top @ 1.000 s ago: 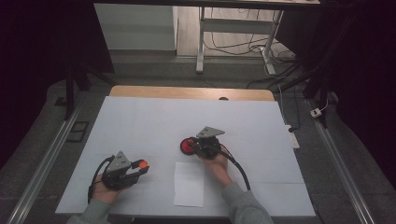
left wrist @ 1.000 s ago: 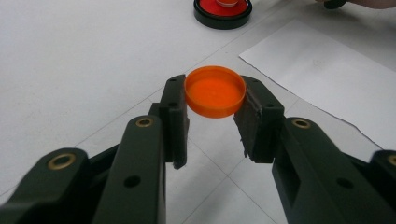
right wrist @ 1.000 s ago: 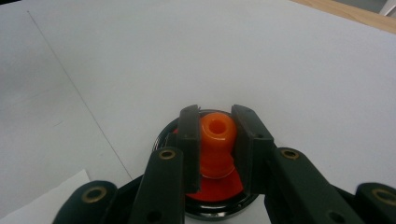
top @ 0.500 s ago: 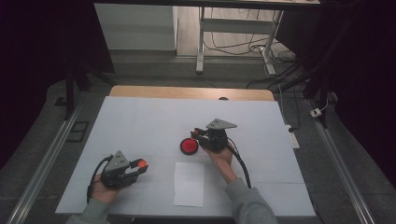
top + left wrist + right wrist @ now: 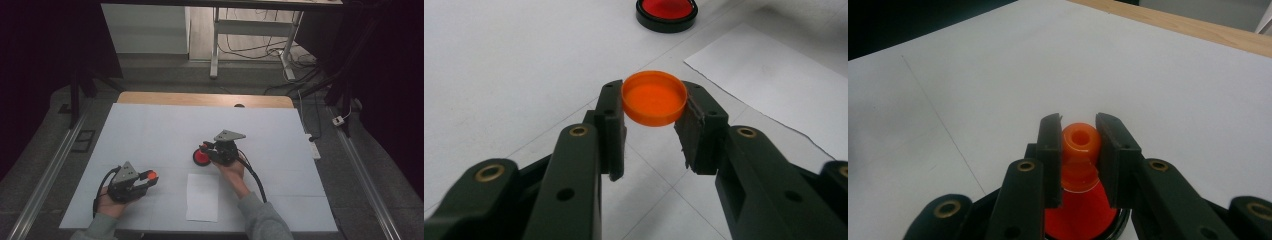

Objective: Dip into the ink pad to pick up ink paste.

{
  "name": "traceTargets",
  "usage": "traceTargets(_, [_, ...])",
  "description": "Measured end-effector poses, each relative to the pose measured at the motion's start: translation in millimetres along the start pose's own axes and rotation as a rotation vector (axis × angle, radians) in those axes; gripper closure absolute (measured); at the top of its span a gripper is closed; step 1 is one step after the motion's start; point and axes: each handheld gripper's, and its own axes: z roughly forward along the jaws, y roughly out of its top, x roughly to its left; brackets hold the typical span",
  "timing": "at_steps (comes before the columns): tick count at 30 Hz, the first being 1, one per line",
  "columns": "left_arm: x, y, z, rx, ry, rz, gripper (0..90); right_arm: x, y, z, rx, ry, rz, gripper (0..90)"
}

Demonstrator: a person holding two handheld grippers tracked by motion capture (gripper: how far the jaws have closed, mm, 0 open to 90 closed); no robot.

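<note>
White-covered table [image 5: 150,130], wooden edge [image 5: 205,99] showing at the far side. White paper sheet [image 5: 202,196] lies flat near the front edge, between the two hands; in the left gripper view its corner [image 5: 769,80] sits off to the right.

Right gripper [image 5: 212,151] held just past the sheet's far end, jaws closed narrow on the neck of an orange-red bottle [image 5: 1079,145]. In the right gripper view both pads press the neck from either side; the mouth is open, uncapped, facing the camera, a dark hole. Can't tell if anything is inside. The bottle widens below the neck into a red body with a black rim at the bottom. From the high view it reads as a red round shape [image 5: 201,158] with a dark edge, resting on the table at the gripper's tip.

Left gripper [image 5: 150,177] sits to the left of the sheet, well apart from the bottle. Jaws clamped on a small orange cap [image 5: 654,98], pinched by its rim on both sides, hollow side up, empty. Cap is held off the table surface, level. Beyond it in that view, the bottle's red base [image 5: 667,11] with its black rim.
</note>
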Motion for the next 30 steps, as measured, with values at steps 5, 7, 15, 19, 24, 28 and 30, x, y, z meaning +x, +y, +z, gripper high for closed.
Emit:
traceTargets(5, [-0.3, 0.1, 0.4, 0.003, 0.0, 0.001, 64.7, 0.5, -0.6, 1.1, 0.008, 0.004, -0.004, 72.4])
traceTargets(7, [-0.3, 0.1, 0.5, 0.003, 0.0, 0.0, 64.7, 1.0, -1.5, 2.5, 0.017, -0.005, -0.011, 72.4])
traceTargets(15, [0.0, -0.5, 1.1, 0.009, 0.0, -0.001, 64.7, 1.6, -4.6, 8.0, 0.033, -0.001, -0.014, 72.4])
traceTargets(19, [0.1, -0.5, 0.9, 0.008, -0.001, -0.001, 64.6, 1.8, -5.2, 9.3, 0.043, -0.006, -0.014, 72.4])
traceTargets(24, [-0.1, -0.5, 1.2, 0.009, -0.001, 0.0, 64.7, 1.2, -9.5, 14.1, 0.079, -0.008, -0.036, 72.4])
traceTargets(28, [-0.7, -0.4, 1.7, 0.011, -0.001, 0.004, 64.6, 3.5, -9.5, 14.3, 0.081, -0.022, -0.049, 72.5])
traceTargets(30, [-0.9, -0.3, 1.6, 0.01, -0.002, 0.004, 64.7, 3.9, -10.2, 13.9, 0.081, -0.024, -0.05, 72.5])
